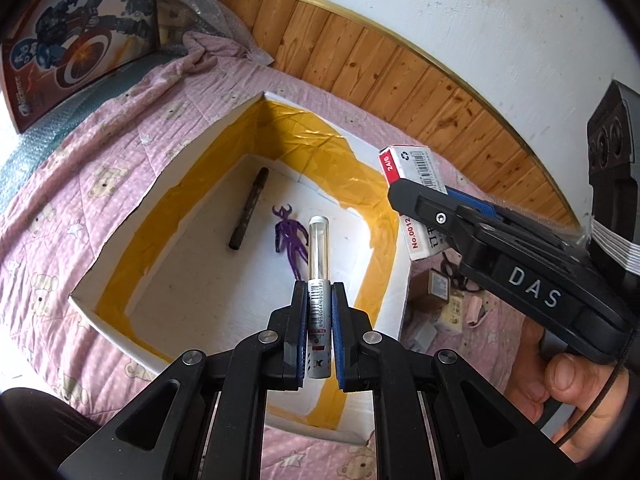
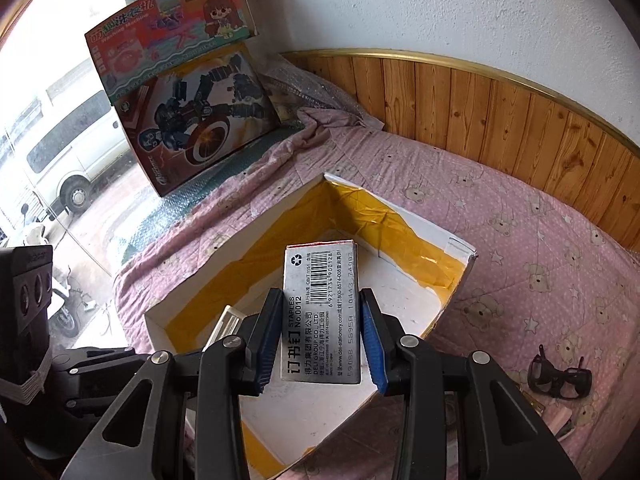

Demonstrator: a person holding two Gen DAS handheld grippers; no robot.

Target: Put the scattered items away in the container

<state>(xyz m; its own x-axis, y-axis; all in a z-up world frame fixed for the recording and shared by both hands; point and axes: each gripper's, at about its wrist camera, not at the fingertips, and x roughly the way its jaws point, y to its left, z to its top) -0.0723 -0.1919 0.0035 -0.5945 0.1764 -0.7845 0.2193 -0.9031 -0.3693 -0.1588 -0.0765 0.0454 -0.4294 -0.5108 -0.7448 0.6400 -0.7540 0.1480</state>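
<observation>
Right tool (image 2: pixel 322 320) hiding staples box (image 2: pixel 320 312) sides, white container (image 2: pixel 460 276) floor partly covered

The container (image 1: pixel 192 184) was white, with wide yellow tape on its inner walls. The quilt (image 2: pixel 520 208) was pink with small white stars and beige bears. The staple box (image 2: pixel 320 312) was grey with black print and a red edge. The figure (image 1: pixel 290 240) was purple, the marker (image 1: pixel 248 208) black. The gripper pads (image 1: pixel 335 332) were blue.
</observation>
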